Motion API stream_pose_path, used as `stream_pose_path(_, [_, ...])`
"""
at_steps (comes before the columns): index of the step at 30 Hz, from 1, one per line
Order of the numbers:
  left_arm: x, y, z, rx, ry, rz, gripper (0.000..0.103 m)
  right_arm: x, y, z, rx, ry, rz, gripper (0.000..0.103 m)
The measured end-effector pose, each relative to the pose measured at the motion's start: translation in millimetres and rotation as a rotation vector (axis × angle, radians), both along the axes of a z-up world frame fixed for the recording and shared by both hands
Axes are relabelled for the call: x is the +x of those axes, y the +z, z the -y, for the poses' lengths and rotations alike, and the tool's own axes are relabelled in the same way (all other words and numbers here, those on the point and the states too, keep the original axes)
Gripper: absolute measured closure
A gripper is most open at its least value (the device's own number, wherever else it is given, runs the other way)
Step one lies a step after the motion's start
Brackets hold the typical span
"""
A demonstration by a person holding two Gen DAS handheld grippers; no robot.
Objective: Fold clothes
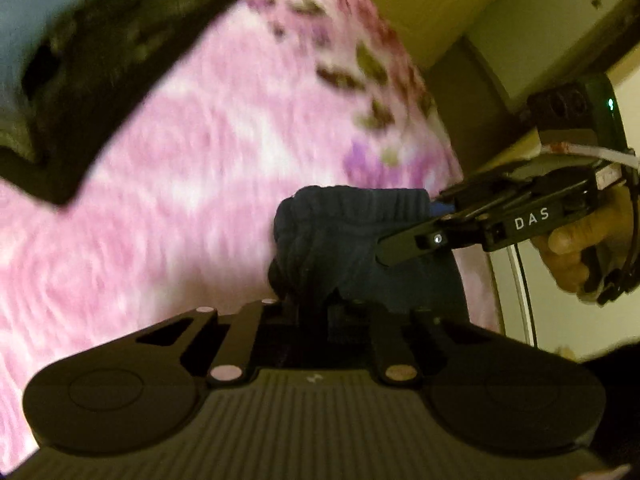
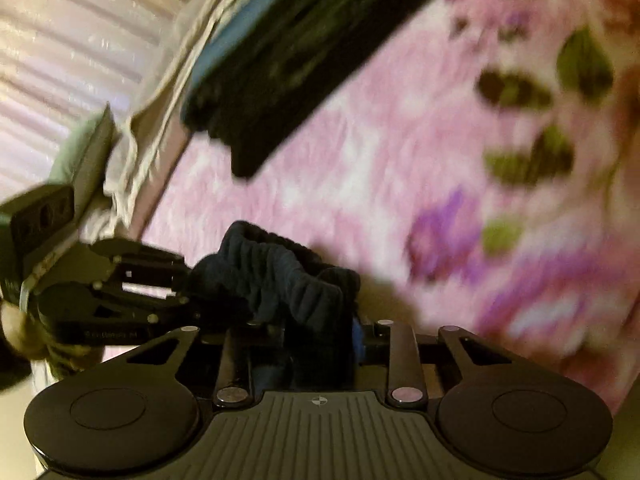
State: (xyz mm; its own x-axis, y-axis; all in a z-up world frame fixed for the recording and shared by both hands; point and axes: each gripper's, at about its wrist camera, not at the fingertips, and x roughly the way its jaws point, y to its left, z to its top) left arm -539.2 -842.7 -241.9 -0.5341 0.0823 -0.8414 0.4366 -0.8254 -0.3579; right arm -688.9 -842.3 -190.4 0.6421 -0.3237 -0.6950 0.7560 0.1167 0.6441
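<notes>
A dark navy garment point(image 1: 332, 232) with a ribbed elastic band lies bunched on a pink flowered bedspread point(image 1: 180, 160). My left gripper point(image 1: 316, 308) is at its near edge, its jaws nearly together with the cloth pinched between them. My right gripper point(image 1: 384, 252) reaches in from the right, a hand point(image 1: 568, 248) behind it, its tip on the same garment. In the right wrist view the garment point(image 2: 272, 268) rises in a ruffled hump between the two tools. There the right gripper point(image 2: 316, 332) has cloth between its fingers, and the left gripper point(image 2: 192, 292) bites it from the left.
A stack of folded dark clothes point(image 2: 304, 52) with a blue layer sits further back on the bedspread point(image 2: 400, 160); it also shows in the left wrist view point(image 1: 80, 60). Crumpled pale cloth point(image 2: 132, 120) lies along the bed's left edge. A cream wall point(image 1: 520, 20) stands beyond the bed.
</notes>
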Motion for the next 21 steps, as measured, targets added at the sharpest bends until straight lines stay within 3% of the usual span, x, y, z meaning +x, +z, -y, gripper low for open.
stream_pose_path(3, [-33.6,-7.7,22.7,-0.036,-0.033,0.018,0.090,-13.5,-4.7,25.8,-0.009,-0.030,-0.031,0.074])
stream_pose_path(5, [-45.3,-11.8,30.6,-0.044,-0.060,0.041,0.075,-20.4,-11.6,38.2,0.001,-0.028,-0.050,0.071])
stream_pose_path(7, [-42.8,-7.2,30.8,-0.067,-0.075,0.046,0.072,-24.4,-9.6,37.8,-0.011,-0.003,-0.065,0.058])
stream_pose_path(8, [-35.8,-1.8,29.3,-0.079,-0.057,0.038,0.070,-26.0,-7.2,36.6,-0.020,0.007,-0.076,0.046])
stream_pose_path(9, [-22.8,6.6,26.8,-0.090,-0.021,0.028,0.070,-26.6,-1.5,32.5,-0.036,0.010,-0.094,0.043])
stream_pose_path(15, [109.8,63.3,-21.2,-0.187,0.292,0.060,0.073,-6.0,40.9,-7.8,-0.136,0.059,-0.205,0.043])
stream_pose_path(18, [204.8,89.9,-74.0,-0.235,0.488,0.121,0.072,26.2,61.8,-41.6,-0.191,0.148,-0.233,0.043])
stream_pose_path(21, [304.3,106.3,-152.2,-0.272,0.679,0.221,0.069,74.1,71.6,-90.9,-0.214,0.288,-0.213,0.043])
